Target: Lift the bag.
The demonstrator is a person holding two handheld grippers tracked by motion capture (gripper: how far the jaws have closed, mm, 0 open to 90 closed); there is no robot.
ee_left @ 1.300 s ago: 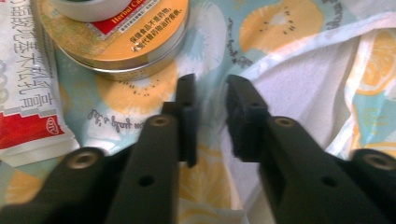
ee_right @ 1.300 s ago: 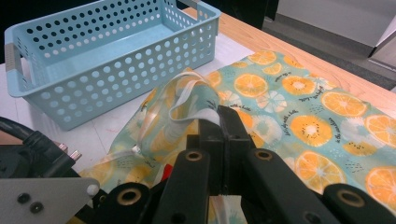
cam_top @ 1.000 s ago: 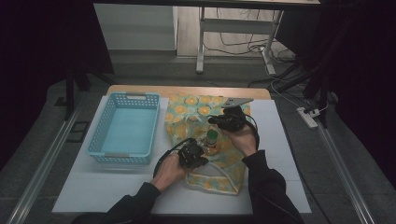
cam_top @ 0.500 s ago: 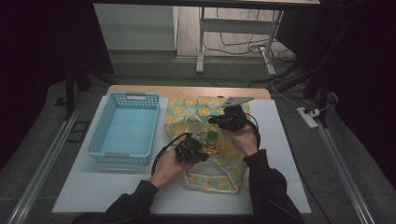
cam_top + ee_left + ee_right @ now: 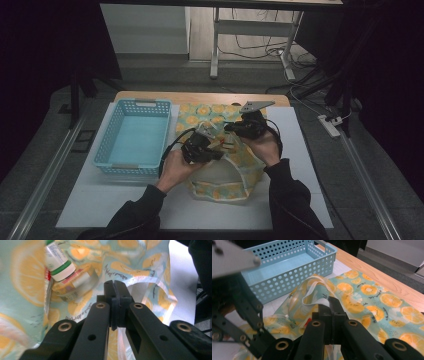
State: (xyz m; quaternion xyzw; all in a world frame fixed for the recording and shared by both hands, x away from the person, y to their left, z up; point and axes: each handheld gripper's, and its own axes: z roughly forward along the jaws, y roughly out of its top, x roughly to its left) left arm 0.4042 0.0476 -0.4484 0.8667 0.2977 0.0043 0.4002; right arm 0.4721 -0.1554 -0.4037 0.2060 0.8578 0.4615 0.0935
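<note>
Both grippers are pinching the rim of the fruit-print bag point(image 5: 220, 150), the left gripper point(image 5: 212, 154) and right gripper point(image 5: 231, 129) clenched on its cloth, with a bottle point(image 5: 58, 265) and jar point(image 5: 75, 282) lying inside just beyond the left fingers point(image 5: 117, 293).

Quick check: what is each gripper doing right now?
Left gripper: shut on the fruit-print bag edge.
Right gripper: shut on the bag's opposite edge.

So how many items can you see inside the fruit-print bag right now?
2 in the left gripper view: a white bottle with a green band and a round clear jar just below, touching it. The bag's folds may hide more.
</note>
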